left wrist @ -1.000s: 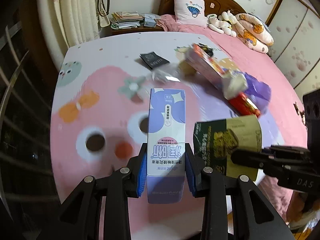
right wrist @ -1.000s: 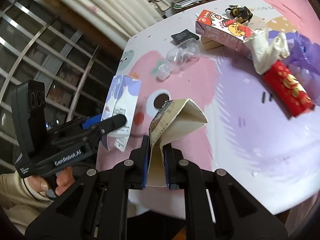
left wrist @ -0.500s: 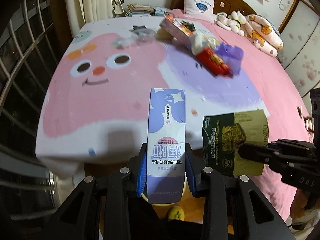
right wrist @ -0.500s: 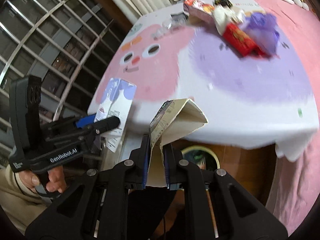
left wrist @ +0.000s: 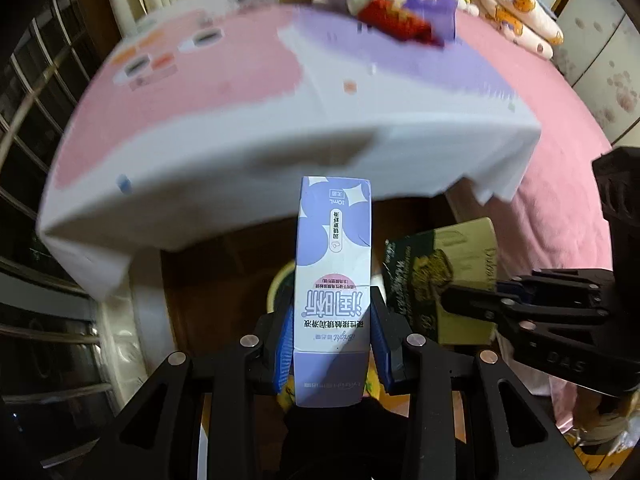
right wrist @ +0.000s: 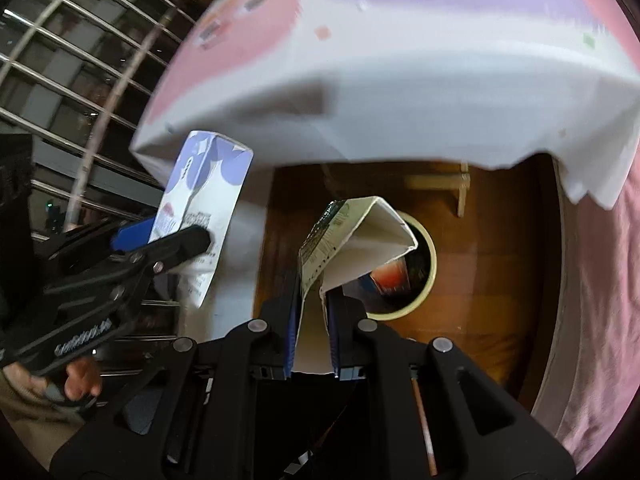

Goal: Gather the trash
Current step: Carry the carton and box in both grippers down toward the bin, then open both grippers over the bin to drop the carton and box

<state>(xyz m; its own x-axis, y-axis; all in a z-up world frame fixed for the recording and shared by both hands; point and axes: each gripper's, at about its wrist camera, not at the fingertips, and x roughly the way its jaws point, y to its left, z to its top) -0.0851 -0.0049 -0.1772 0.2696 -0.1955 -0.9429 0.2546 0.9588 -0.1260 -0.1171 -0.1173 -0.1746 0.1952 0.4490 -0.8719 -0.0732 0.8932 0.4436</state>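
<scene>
Wooden floor [right wrist: 480, 288] below, purple carton [left wrist: 332, 280] clamped in left tool [left wrist: 332, 344], green box [right wrist: 352, 248] pinched in right tool [right wrist: 314, 336]

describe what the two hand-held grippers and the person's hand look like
Both are matte black linkage frames with silver pivot pins and blue pads on the fingers. The left hand-held gripper carries white "GenRobot.AI" lettering on its side in the right wrist view; the right hand-held gripper shows embossed "DAS" in the left wrist view. The bare left hand emerges from a beige sleeve.
</scene>
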